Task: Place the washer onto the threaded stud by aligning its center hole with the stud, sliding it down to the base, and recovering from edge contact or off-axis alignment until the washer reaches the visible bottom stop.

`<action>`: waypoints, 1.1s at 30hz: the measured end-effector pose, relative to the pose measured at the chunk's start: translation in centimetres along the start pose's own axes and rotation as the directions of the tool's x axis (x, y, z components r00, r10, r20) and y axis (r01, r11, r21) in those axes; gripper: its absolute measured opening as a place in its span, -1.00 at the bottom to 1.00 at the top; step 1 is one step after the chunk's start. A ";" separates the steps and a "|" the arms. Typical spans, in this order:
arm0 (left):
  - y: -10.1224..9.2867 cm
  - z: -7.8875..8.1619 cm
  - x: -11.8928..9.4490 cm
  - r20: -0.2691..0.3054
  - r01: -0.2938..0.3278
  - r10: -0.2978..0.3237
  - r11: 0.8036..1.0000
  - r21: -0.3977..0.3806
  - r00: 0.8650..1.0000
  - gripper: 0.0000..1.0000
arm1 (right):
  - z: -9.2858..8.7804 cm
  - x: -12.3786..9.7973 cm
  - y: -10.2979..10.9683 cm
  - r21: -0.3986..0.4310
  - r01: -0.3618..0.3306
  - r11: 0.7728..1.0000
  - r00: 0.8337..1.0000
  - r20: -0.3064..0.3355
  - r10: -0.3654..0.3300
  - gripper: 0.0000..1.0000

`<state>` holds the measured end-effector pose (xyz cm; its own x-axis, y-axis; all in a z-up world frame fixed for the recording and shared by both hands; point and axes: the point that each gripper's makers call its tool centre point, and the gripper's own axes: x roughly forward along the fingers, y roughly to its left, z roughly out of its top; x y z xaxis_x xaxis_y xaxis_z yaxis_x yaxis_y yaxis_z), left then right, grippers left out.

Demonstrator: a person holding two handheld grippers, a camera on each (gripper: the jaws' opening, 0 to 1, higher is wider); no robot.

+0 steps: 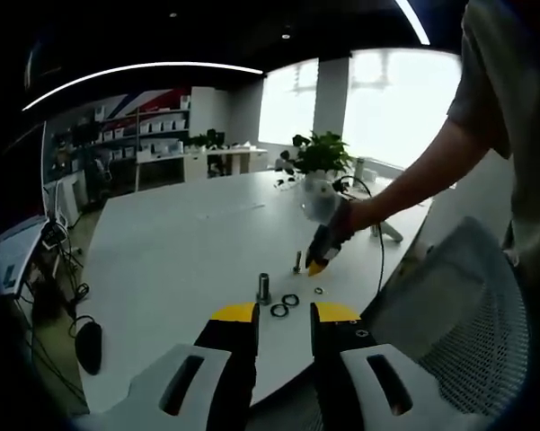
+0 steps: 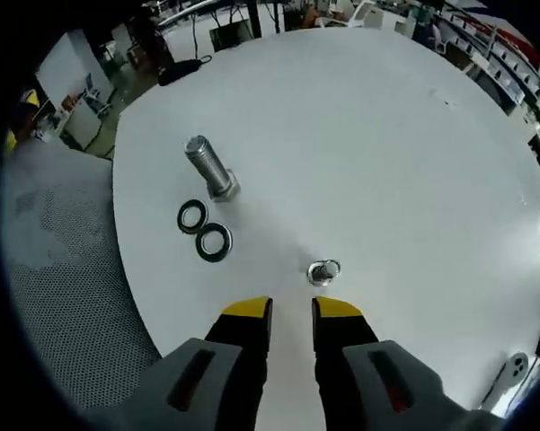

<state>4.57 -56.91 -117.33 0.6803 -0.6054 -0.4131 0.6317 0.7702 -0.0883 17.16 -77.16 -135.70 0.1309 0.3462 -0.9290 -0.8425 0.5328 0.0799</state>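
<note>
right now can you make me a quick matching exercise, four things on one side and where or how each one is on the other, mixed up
Things:
1. threaded stud
2. two dark washers
3. shiny washer
4. right tool

Places or states:
A. lying side by side on the white table, next to the stud's base
B. jaws open, hovering just short of the shiny washer
C. standing upright on its head, nothing on it
D. lying alone on the table, just ahead of the yellow tips

Pairs: 1-C, 2-A, 3-D, 4-B
</note>
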 end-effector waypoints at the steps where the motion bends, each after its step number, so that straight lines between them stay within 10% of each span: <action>1: 0.0 0.0 0.0 0.000 0.000 0.000 1.000 0.000 1.000 -0.59 | -0.4 0.2 0.7 -0.008 -0.006 1.000 1.000 -0.007 0.006 -0.60; 33: -0.6 0.3 -0.1 0.013 0.026 -0.026 1.000 0.004 1.000 -0.60 | -1.5 1.7 2.5 -0.190 0.024 0.981 0.985 -0.162 -0.056 -0.68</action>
<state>4.21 -57.41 -117.00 0.6685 -0.6276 -0.3991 0.6506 0.7535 -0.0952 14.49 -76.39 -137.57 0.0914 0.1866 -0.9782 -0.9231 0.3843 -0.0130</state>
